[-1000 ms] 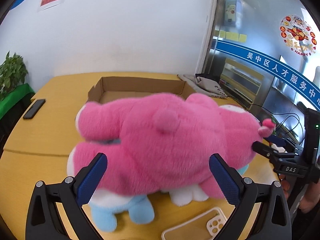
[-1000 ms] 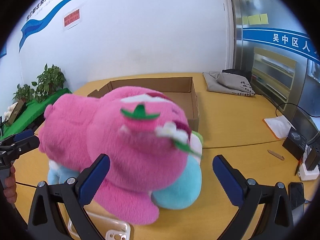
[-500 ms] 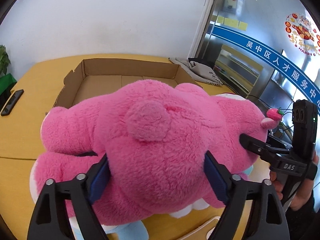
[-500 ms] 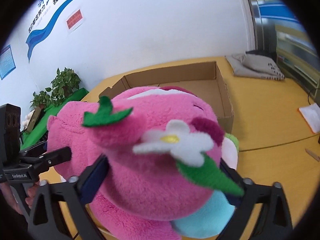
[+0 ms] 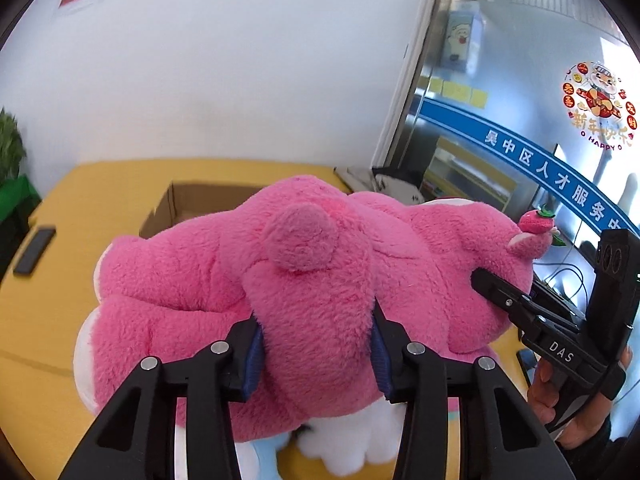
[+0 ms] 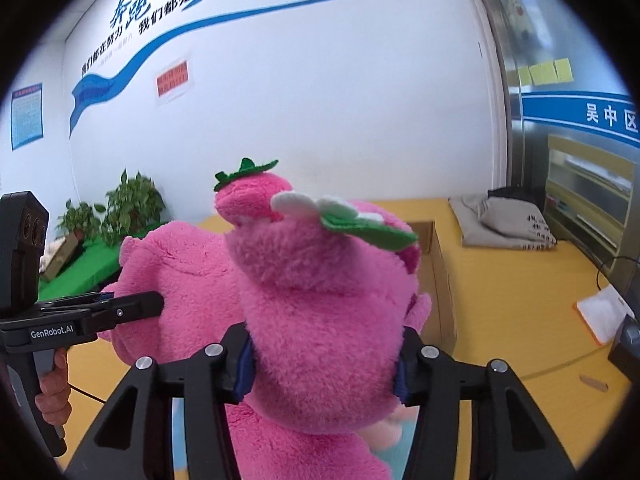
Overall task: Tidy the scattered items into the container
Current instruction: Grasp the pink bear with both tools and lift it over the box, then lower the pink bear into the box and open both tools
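A big pink plush bear (image 5: 312,280) with a strawberry on its ear fills both views. My left gripper (image 5: 316,352) is shut on its rear, just below the round tail. My right gripper (image 6: 324,364) is shut on its head (image 6: 320,288), under the felt flower and leaf. The bear is lifted between the two grippers. The open cardboard box (image 5: 188,204) stands behind it on the yellow table, mostly hidden; its right wall shows in the right wrist view (image 6: 440,276). A light blue plush (image 5: 256,460) peeks out below the bear.
A black phone (image 5: 34,252) lies at the table's left edge. A grey cloth bag (image 6: 508,224) lies at the back right. A white paper (image 6: 604,312), a black device (image 6: 628,344) and cables sit at the right. Potted plants (image 6: 120,208) stand at the left.
Both grippers went from open around the bear to shut on it, left on the rear, right on the head. The bear has risen off the table and hides more of the box.
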Demonstrator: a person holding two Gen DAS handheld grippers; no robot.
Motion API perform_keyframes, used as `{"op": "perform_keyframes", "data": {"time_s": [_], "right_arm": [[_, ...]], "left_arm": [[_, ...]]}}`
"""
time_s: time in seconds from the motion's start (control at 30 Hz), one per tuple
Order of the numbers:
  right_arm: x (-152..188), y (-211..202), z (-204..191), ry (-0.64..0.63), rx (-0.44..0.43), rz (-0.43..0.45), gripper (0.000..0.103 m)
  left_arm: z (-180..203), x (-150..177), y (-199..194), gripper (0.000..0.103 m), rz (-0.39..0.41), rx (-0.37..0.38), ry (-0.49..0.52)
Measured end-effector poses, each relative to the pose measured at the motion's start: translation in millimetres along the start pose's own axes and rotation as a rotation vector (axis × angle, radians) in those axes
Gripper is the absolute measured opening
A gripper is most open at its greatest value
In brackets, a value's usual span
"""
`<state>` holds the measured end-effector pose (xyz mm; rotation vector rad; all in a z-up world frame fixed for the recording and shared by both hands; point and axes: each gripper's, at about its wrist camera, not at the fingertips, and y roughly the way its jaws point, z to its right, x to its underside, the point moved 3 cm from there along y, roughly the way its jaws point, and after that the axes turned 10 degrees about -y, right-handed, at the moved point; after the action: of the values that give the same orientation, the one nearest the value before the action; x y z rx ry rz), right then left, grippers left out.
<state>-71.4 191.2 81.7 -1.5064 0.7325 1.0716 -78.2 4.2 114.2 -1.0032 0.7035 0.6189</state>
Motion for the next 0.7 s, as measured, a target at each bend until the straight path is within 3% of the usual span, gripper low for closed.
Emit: {"op": "perform_keyframes", "data": {"time_s": [0.1, 0.23, 0.37, 0.43, 0.5, 0.57, 0.63, 0.7], "right_arm": [[-35, 27, 21, 0.029, -0.008, 0.022, 0.051], [-78, 91, 54, 0.063, -0.006, 0.018, 0.053], [-96, 172, 82, 0.044, 0.033, 0.001, 0.053], [-90, 215, 95, 0.042, 0.055, -0.033, 0.054], [-70, 258, 111, 0.072, 0.076, -0.122, 0.055], [-42, 296, 127, 0.122, 0.098, -0.258, 0.060], [-11, 320, 140, 0.180, 0.126, -0.393, 0.066], [3, 324, 150, 0.217, 0.144, -0.431, 0.073]], "left_arm": [[6, -52, 32, 0.047, 0.006, -0.002, 0.049], [-11, -109, 106, 0.047, -0.030, -0.003, 0.057], [-44, -134, 195, 0.047, -0.099, -0.009, 0.023], [-60, -132, 239, 0.047, -0.154, -0.020, 0.012], [-80, -115, 290, 0.045, -0.256, -0.048, -0.017], [-102, -87, 335, 0.031, -0.385, -0.106, -0.062], [-108, -74, 349, 0.034, -0.411, -0.049, -0.099], [-106, -74, 345, 0.041, -0.392, -0.057, -0.079]]}}
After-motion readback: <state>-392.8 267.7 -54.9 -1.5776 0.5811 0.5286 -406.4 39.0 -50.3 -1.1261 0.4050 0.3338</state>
